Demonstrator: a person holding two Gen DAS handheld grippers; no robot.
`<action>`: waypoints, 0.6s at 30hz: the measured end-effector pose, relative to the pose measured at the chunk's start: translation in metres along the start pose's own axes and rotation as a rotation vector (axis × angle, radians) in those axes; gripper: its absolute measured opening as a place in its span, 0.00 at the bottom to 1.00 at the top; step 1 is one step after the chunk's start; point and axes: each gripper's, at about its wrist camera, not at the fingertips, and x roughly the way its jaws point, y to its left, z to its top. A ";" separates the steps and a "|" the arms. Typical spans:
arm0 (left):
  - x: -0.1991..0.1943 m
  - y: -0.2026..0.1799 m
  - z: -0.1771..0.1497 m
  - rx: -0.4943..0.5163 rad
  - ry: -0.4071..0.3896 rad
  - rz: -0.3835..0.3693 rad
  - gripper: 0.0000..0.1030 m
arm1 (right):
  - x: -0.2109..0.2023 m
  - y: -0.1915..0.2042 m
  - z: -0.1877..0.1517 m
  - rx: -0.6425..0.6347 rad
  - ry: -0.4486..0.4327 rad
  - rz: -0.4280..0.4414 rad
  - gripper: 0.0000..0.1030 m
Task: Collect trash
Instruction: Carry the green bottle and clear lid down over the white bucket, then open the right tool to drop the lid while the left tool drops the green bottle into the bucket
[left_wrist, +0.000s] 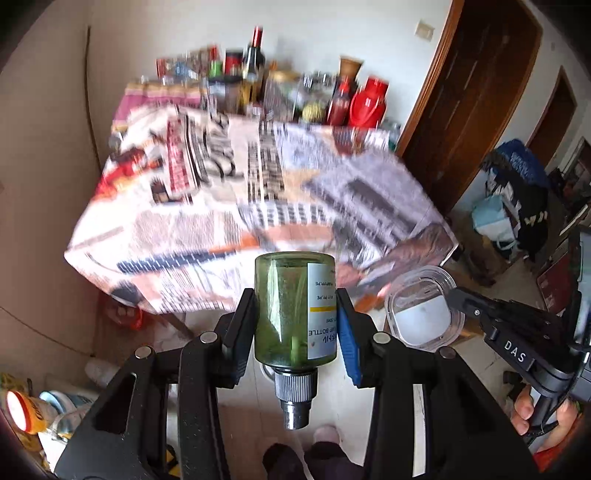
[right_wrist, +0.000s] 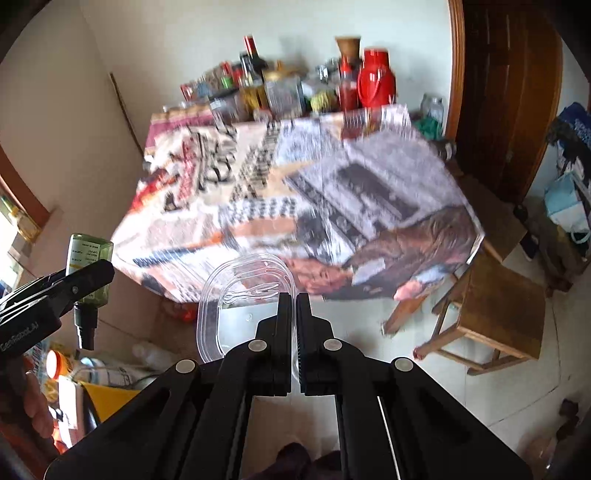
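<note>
Both grippers are pointing steeply down before the table. The left gripper is clamping an upturned green bottle; the right gripper is pinching a clear lid.

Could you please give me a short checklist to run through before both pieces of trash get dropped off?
1. Left gripper holds the green bottle between both fingers: ok.
2. Bottle's cap end points back toward the camera, nothing dripping from it: ok.
3. Right gripper shut on the rim of the clear plastic lid: ok.
4. The two grippers and their loads are apart, not touching: ok.
5. A trash bin or bag in view to drop into: cannot tell; only clutter shows on the floor.
6. Both loads are off the table, beyond its near edge: ok.
</note>
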 end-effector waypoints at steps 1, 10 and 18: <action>0.012 0.000 -0.005 -0.005 0.016 0.007 0.40 | 0.015 -0.006 -0.004 0.001 0.023 0.003 0.02; 0.126 0.015 -0.077 -0.134 0.162 0.037 0.40 | 0.116 -0.044 -0.047 -0.055 0.193 -0.004 0.02; 0.217 0.042 -0.144 -0.212 0.301 0.082 0.40 | 0.211 -0.061 -0.098 -0.090 0.316 0.014 0.02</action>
